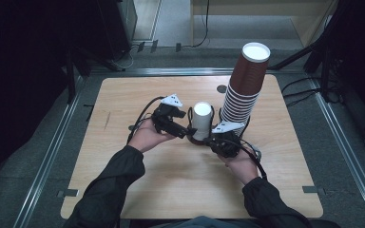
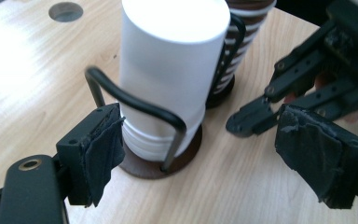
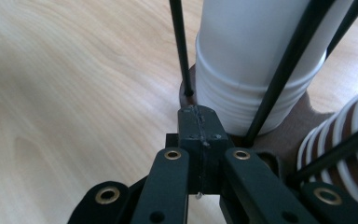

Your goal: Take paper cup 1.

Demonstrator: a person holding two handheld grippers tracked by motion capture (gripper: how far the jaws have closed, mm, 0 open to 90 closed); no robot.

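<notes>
A stack of white paper cups stands upside down inside a black wire holder on a round brown base at mid-table. My left gripper is on its left. In the left gripper view it is open, its pads apart in front of the white stack and not touching it. My right gripper is on the right. Its jaws are shut with nothing visible between them, tips at the base's edge. It shows across from the left gripper.
A tall leaning stack of brown cups with white rims rises from the same rack just behind the right gripper, its striped rims close to the jaws. A round hole sits in the wooden table. Dark floor and cables surround the table.
</notes>
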